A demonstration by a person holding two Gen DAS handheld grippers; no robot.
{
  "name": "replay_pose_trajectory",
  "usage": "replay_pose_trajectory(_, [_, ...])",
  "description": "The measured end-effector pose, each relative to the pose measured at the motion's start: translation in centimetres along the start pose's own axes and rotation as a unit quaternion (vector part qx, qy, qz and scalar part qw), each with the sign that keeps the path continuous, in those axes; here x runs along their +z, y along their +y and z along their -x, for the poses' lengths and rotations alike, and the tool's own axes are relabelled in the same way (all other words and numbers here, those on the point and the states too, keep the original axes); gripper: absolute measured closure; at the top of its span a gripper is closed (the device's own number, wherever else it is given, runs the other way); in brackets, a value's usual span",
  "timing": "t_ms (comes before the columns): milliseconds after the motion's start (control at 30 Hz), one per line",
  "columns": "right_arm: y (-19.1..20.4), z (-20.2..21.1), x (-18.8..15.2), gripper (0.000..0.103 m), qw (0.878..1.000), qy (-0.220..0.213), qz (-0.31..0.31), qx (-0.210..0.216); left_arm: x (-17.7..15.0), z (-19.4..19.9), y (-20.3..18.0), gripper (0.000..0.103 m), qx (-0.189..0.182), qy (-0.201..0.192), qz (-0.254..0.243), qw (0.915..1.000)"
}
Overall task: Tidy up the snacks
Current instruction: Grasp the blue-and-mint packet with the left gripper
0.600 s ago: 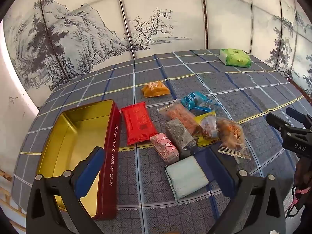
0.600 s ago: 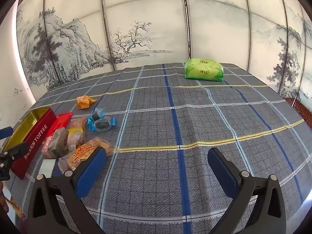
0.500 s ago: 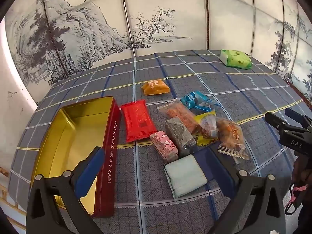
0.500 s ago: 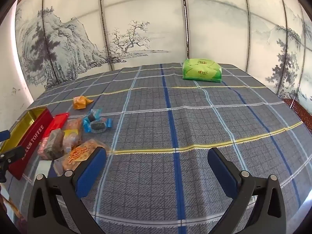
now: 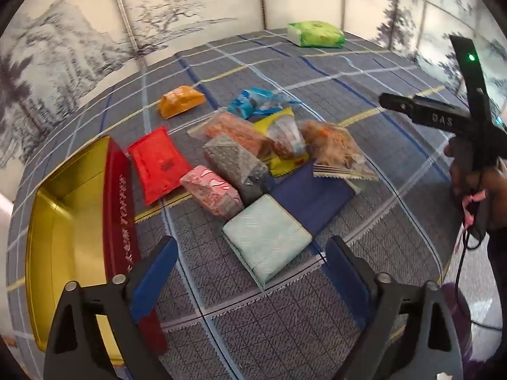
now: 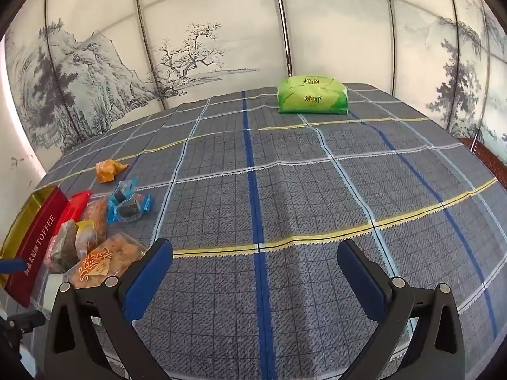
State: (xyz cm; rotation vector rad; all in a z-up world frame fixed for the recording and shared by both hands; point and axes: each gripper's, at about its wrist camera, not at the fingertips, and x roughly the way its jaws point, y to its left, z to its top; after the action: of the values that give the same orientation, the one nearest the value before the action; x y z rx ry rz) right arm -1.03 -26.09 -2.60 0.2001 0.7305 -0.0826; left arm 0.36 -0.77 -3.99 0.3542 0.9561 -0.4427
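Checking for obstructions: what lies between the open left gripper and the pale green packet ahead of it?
Nothing. In the left wrist view only bare checked cloth separates the left gripper from the pale green packet, and its jaws stand open and empty.

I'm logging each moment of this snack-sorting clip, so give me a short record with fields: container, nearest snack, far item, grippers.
container: red toffee tin, open, gold inside, no snack visible in it
nearest snack: pale green packet, just ahead of the left hand-held gripper
pile: red packet, pink packet and others beside the tin
far item: green tissue pack, alone at the far edge
left hand-held gripper: open, empty
right hand-held gripper: open, over bare checked tablecloth
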Motion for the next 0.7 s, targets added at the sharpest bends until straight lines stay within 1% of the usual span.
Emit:
replay_pose_trajectory(33, [-0.2,0.0,0.0,0.000,1.000,0.000,-0.005,0.002,0.1,-0.2,-0.3,0.021,-0.012,0.008,-0.021,0.9997])
replay_pose_trajectory(67, [-0.3,0.0,-0.1,0.000,1.000,0.001,-0.010,0.004,0.3,-0.5,-0.6,0.024,-0.020,0.016,-0.038,0.9990])
replay_pose_trajectory(100, [-0.5,0.1,-0.1,0.000,1.000,0.000,-0.014,0.006,0.4,-0.7,-0.9,0.030,-0.027,0.026,-0.059,0.9975])
replay_pose_trajectory(133, [-0.6,0.0,-0.1,0.000,1.000,0.001,-0.018,0.009,0.5,-1.0,-1.3,0.032,-0.034,0.036,-0.082,0.9954])
replay_pose_trajectory(200, [-0.9,0.1,-0.1,0.000,1.000,0.002,-0.027,0.012,0.9,-1.4,-1.9,0.032,-0.055,0.050,-0.126,0.9893])
replay_pose_trajectory(267, [-1.1,0.1,-0.1,0.000,0.999,0.002,-0.033,0.015,1.2,-1.9,-2.4,0.032,-0.076,0.062,-0.157,0.9828])
replay_pose_trajectory(367, [-1.2,0.2,-0.1,0.000,0.999,0.002,-0.038,0.020,2.1,-3.0,-3.0,0.032,-0.084,0.072,-0.200,0.9737])
replay_pose_trajectory(433, [-1.3,0.3,-0.1,0.000,0.999,-0.001,-0.039,0.024,2.8,-4.0,-2.9,0.031,-0.083,0.081,-0.215,0.9697])
replay_pose_trajectory(500, [-1.3,0.4,-0.1,0.000,0.999,-0.002,-0.040,0.026,3.6,-4.6,-2.3,0.031,-0.100,0.093,-0.215,0.9670])
replay_pose_trajectory(567, [-1.3,0.4,-0.1,0.000,0.999,-0.002,-0.041,0.027,4.2,-5.1,-2.1,0.031,-0.118,0.101,-0.229,0.9610])
replay_pose_trajectory(633, [-1.3,0.4,-0.1,0.000,0.999,-0.002,-0.041,0.028,4.6,-5.6,-2.1,0.021,-0.122,0.106,-0.240,0.9573])
replay_pose_trajectory(700, [-1.3,0.4,-0.2,0.000,0.999,-0.002,-0.042,0.030,5.0,-6.2,-1.9,0.016,-0.136,0.115,-0.245,0.9529])
